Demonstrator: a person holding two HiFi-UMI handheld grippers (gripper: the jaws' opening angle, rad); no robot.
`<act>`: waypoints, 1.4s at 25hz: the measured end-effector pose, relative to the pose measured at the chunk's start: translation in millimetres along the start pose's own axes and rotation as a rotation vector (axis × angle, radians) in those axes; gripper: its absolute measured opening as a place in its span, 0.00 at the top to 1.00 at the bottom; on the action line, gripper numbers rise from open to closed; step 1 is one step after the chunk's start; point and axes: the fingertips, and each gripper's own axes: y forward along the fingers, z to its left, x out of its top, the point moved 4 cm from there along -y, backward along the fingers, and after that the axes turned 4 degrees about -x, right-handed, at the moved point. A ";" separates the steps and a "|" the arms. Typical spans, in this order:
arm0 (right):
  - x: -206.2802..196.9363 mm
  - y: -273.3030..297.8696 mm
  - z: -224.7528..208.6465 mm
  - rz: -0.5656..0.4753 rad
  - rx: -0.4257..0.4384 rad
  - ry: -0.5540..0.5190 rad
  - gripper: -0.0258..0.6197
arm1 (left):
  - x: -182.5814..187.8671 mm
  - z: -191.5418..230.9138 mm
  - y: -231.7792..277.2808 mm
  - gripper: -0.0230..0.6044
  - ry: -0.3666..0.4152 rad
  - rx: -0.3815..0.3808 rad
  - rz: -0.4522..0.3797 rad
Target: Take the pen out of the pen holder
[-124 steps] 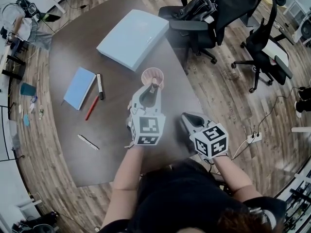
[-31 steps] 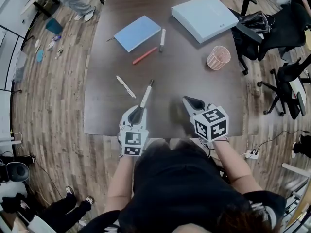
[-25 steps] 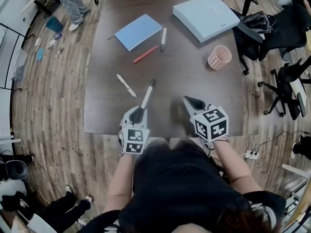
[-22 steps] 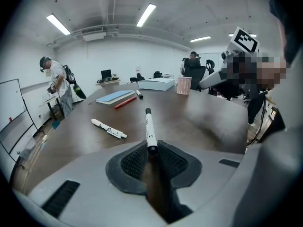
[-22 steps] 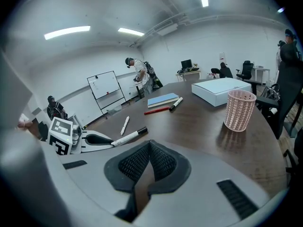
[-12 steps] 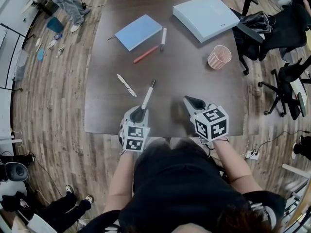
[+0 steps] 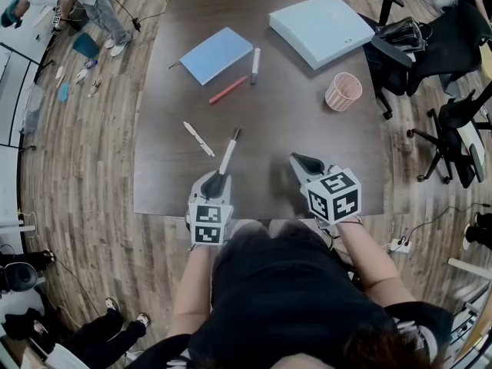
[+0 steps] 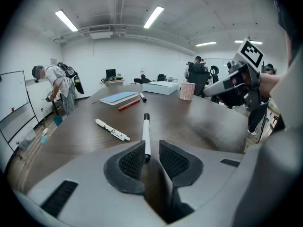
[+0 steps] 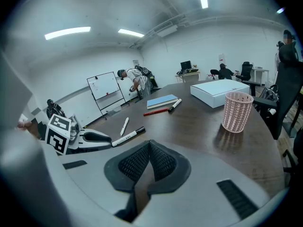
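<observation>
White pen [image 7: 229,149], at the pink pen holder [image 7: 343,92] earlier, now lies on your counter [image 7: 307,129].
Your left tongs [image 7: 218,178] are opening around its end; right tongs [image 7: 297,160] closed, empty.

I am looking down on a dark table [image 7: 307,152] where a blue notebook [image 7: 216,54] and a white box [image 7: 321,28] are lying; black office chairs [image 7: 465,48] are standing to its right, and a person [image 8: 60,86] is bending over beyond its far left corner.
</observation>
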 end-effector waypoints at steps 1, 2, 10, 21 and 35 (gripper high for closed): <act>0.0 -0.4 -0.3 0.000 -0.001 0.001 0.93 | 3.1 1.6 -2.0 0.79 -0.004 0.006 -0.011; 0.1 -0.8 -0.1 -0.001 -0.001 0.002 0.93 | 6.4 3.2 -4.3 0.80 -0.008 0.011 -0.022; 2.7 -3.7 0.4 -0.011 -0.005 0.003 0.93 | 41.1 5.3 -23.2 0.85 -0.045 0.008 -0.136; 10.1 -9.0 -1.4 -0.029 -0.017 0.004 0.93 | 86.6 4.0 -53.1 0.89 -0.128 -0.030 -0.293; 13.0 -11.9 -1.1 -0.040 -0.028 0.003 0.93 | 93.4 4.3 -55.9 0.92 -0.124 -0.016 -0.296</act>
